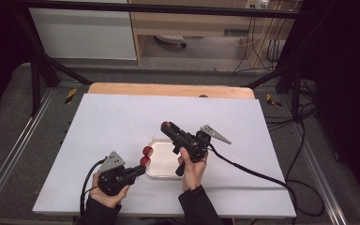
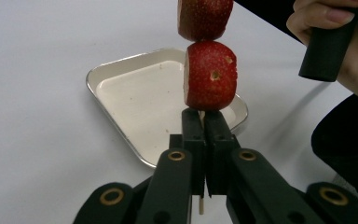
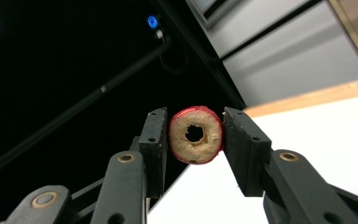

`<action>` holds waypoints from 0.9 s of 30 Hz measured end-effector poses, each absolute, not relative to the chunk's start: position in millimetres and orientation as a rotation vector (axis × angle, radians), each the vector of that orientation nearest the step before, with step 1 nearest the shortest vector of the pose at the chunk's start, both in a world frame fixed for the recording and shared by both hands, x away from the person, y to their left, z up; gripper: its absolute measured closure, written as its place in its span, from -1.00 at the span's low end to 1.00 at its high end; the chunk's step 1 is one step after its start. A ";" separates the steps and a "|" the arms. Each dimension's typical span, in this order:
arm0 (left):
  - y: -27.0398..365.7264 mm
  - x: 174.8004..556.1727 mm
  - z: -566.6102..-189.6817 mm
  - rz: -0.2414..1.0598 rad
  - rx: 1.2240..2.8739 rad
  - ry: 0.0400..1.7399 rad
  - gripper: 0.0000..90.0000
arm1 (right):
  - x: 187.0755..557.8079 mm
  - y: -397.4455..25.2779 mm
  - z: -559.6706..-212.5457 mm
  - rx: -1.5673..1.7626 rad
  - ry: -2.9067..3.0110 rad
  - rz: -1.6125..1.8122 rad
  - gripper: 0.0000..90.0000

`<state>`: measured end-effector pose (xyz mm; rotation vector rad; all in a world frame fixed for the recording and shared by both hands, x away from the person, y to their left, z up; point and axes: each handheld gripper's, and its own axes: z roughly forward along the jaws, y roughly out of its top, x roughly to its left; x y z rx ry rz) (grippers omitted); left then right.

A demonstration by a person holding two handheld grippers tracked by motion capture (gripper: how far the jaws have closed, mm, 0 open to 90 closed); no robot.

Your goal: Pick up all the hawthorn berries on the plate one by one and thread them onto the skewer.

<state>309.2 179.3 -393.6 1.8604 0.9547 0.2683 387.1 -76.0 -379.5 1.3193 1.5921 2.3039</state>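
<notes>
Now the left gripper (image 2: 200, 122) clamps the skewer (image 2: 201, 205) with two hawthorns; the right gripper (image 3: 195, 135) pinches a cored hawthorn (image 3: 196, 134), whose hole should meet the tip squarely.

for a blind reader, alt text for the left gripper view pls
The left gripper is shut on a skewer carrying two red fruit pieces, held upright above a metal tray on a white table.

No legible text or labels
</notes>
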 end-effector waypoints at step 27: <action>160.0 315.1 -391.0 0.213 1.830 0.966 0.96 | 379.8 -71.3 -386.6 1.228 1.525 2.384 0.37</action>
